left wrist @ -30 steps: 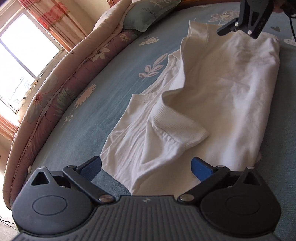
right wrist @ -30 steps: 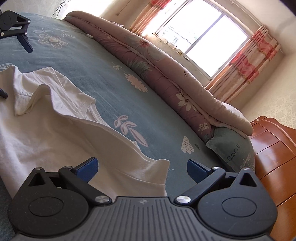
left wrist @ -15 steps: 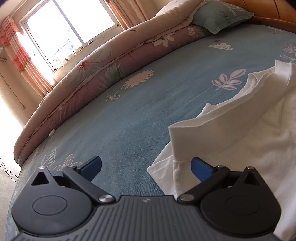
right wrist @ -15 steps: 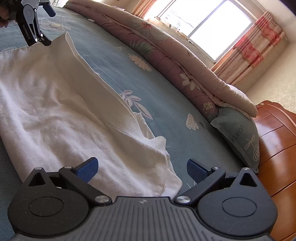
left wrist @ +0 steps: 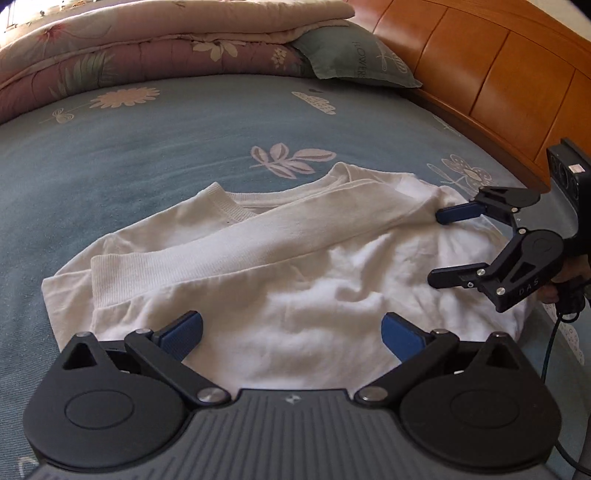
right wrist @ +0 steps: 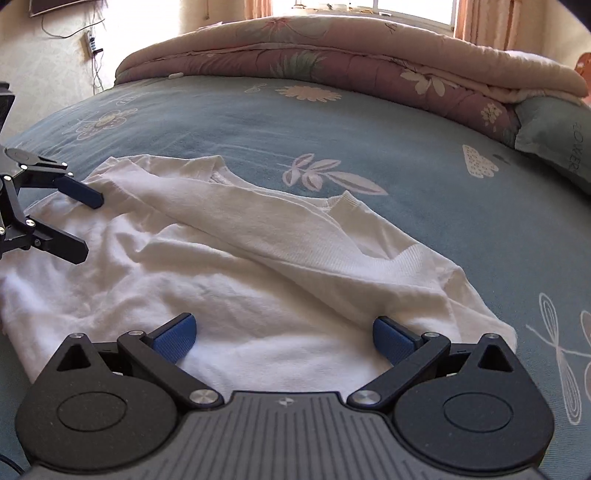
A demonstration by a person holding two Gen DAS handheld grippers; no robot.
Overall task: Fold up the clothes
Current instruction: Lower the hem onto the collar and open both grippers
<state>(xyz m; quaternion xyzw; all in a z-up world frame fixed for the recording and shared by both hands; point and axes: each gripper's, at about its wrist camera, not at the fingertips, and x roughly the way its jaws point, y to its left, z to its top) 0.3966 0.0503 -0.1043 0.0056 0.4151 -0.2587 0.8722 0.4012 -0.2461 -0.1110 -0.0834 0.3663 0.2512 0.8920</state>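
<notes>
A white T-shirt (left wrist: 295, 280) lies on the blue flowered bed sheet (left wrist: 147, 155), one side folded over its body in a long diagonal band, the neck opening at the far edge. My left gripper (left wrist: 291, 332) is open just above the near part of the shirt, nothing between its fingers. My right gripper (left wrist: 436, 247) hovers open at the shirt's right end, a hand behind it. In the right wrist view the T-shirt (right wrist: 240, 277) fills the middle, my right gripper (right wrist: 282, 336) stands open over its near edge, and my left gripper (right wrist: 90, 228) is open at the left end.
A rolled pink flowered quilt (left wrist: 155, 48) and a grey-green pillow (left wrist: 351, 55) line the far side of the bed. The wooden headboard (left wrist: 498, 85) rises at the right. A window (right wrist: 406, 5) and a wall power strip (right wrist: 90, 42) lie beyond the bed.
Both views have swung round to face across the shirt. The shirt's side edge, raised half a second ago, now lies folded flat over the body. Both grippers stay open.
</notes>
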